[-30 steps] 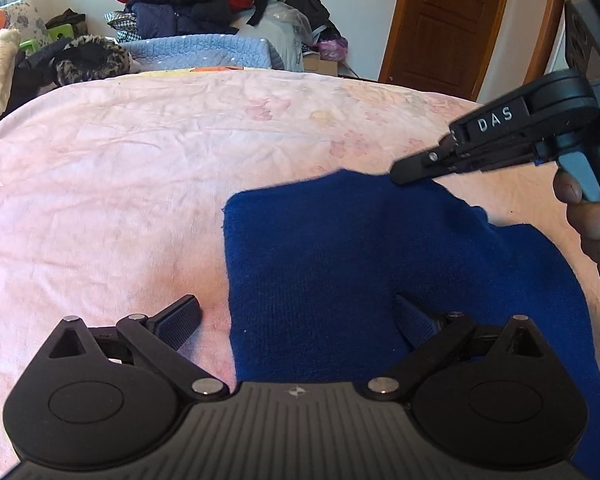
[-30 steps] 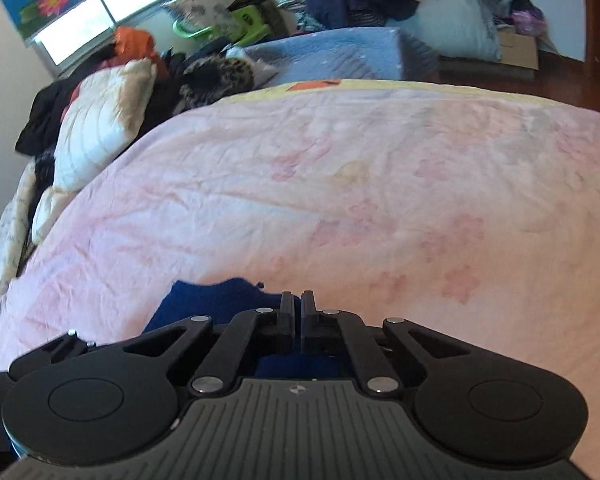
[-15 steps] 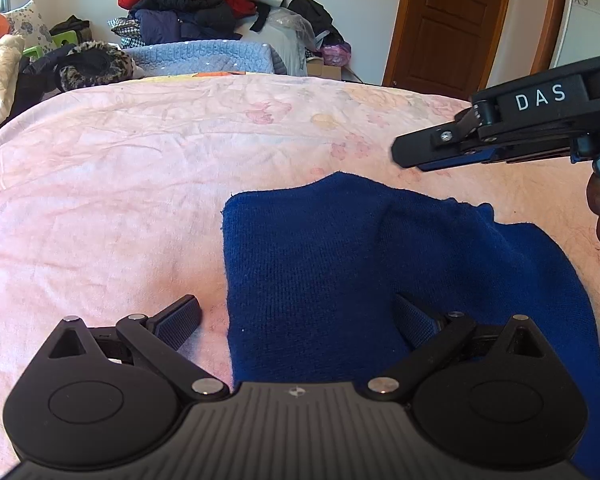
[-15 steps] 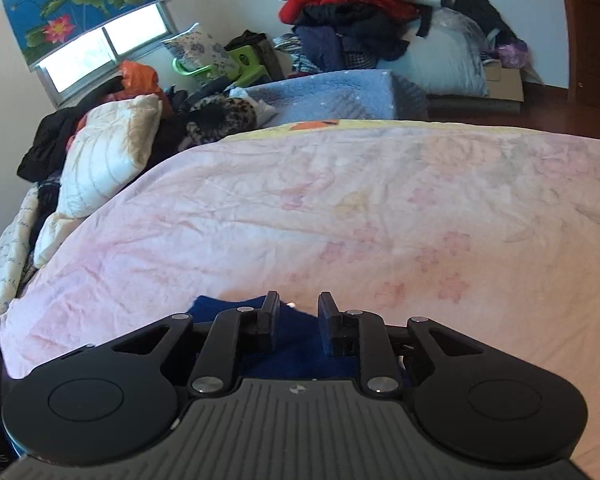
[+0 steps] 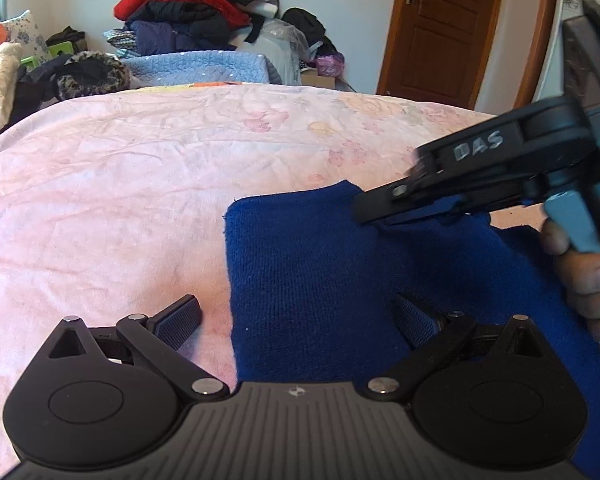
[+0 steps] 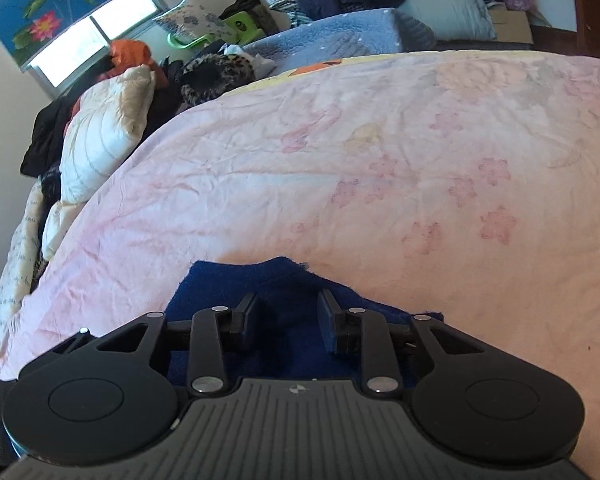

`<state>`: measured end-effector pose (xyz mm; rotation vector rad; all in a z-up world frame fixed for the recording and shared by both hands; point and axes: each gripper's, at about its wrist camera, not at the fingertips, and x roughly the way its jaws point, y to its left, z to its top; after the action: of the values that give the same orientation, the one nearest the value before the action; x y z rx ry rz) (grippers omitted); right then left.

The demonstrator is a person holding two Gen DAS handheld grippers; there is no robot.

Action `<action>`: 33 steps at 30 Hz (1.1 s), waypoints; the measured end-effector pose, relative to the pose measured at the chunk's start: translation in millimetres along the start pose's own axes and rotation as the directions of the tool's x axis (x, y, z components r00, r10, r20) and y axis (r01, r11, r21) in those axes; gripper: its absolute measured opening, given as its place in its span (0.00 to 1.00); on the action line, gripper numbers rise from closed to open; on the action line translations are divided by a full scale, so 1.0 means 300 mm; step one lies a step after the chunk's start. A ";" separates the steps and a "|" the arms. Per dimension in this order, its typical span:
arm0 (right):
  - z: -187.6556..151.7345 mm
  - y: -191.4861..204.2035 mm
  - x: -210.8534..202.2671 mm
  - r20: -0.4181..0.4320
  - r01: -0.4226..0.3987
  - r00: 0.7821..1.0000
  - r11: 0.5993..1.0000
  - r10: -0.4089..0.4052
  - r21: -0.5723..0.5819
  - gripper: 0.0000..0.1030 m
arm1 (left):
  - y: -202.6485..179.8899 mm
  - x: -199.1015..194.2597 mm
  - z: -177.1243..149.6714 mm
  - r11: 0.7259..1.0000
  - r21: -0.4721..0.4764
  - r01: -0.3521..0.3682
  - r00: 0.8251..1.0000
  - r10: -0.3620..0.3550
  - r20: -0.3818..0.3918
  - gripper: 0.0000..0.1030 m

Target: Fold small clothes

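Observation:
A dark blue knit garment [image 5: 320, 264] lies folded flat on the pink flowered bedsheet [image 5: 120, 200]. My left gripper [image 5: 296, 308] is open wide and straddles the garment's near left edge, one finger on the sheet and one over the cloth. In the left wrist view my right gripper [image 5: 364, 210], held by a hand [image 5: 588, 280], has its tips low over the garment's far right edge. In the right wrist view the right gripper [image 6: 288, 304] has its jaws opening. The blue garment [image 6: 284, 280] lies under the gap, and the pads do not press it.
The pink sheet [image 6: 380, 160] stretches wide beyond and to the left of the garment. Piled clothes [image 5: 188, 12] and a folded blue quilt [image 5: 196, 68] sit past the bed's far end. A white pillow [image 6: 100, 132] lies at the bed's left side. A wooden door [image 5: 440, 28] stands far right.
The right gripper's jaws went from shut to apart. It lifted off the garment's far edge, then came back down to it. The left gripper stayed put and open.

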<state>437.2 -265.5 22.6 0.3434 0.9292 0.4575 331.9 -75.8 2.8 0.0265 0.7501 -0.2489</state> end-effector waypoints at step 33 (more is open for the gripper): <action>-0.300 -0.119 -0.316 0.092 -0.181 0.983 0.946 0.161 0.271 0.47 | -0.064 -0.108 -0.095 0.997 -0.018 0.073 0.997 -0.074 -0.035 1.00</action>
<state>322.0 -337.1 20.6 0.6966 0.9009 0.4711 285.5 -84.3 5.2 -0.0125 0.7897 -0.3129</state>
